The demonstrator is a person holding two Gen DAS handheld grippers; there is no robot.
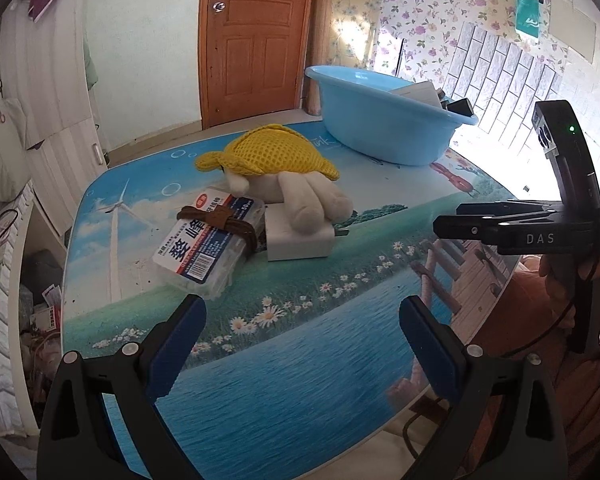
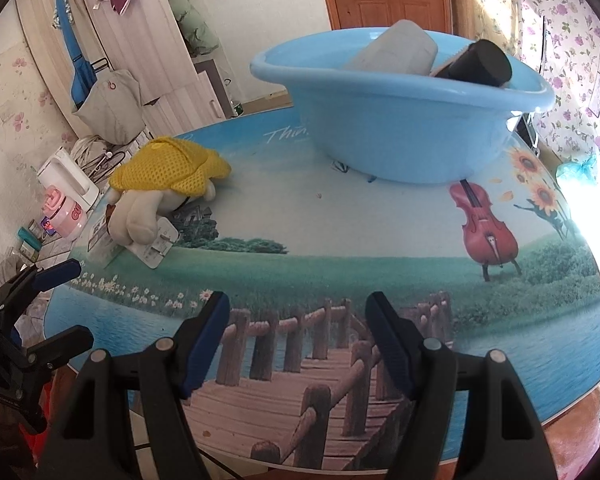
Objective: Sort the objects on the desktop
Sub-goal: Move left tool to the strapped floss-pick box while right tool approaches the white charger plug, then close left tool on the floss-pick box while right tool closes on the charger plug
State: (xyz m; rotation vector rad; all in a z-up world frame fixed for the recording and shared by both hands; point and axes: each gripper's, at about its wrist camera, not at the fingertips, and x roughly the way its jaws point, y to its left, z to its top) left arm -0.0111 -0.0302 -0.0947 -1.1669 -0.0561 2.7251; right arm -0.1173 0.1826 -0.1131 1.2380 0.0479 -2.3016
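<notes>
Blue plastic — a pale basin [image 2: 400,128] — sits at the far side of the table [image 2: 340,232], at about twelve o'clock from the right gripper [image 2: 296,320]. A white container [image 2: 396,50] and a black cylinder [image 2: 480,64] lean inside it, poking above the rim. The right gripper's blue-padded jaws stand apart with nothing between them, over the printed wooden bridge on the tabletop.

From the left gripper [image 1: 302,320], whose jaws are spread wide and empty, the remaining objects lie at eleven to twelve o'clock: a clear plastic box of floss picks [image 1: 212,246] with a brown cord [image 1: 230,222] wrapped around it, just beside a white charger plug [image 1: 300,240]. A cream plush toy [image 1: 300,196] in a yellow mesh garment [image 1: 268,152] lies face down with one limb resting on the charger. The basin is farther back, near one o'clock in this view — well apart from the toy. The right gripper shows at three o'clock, held in a hand [image 1: 568,276].
</notes>
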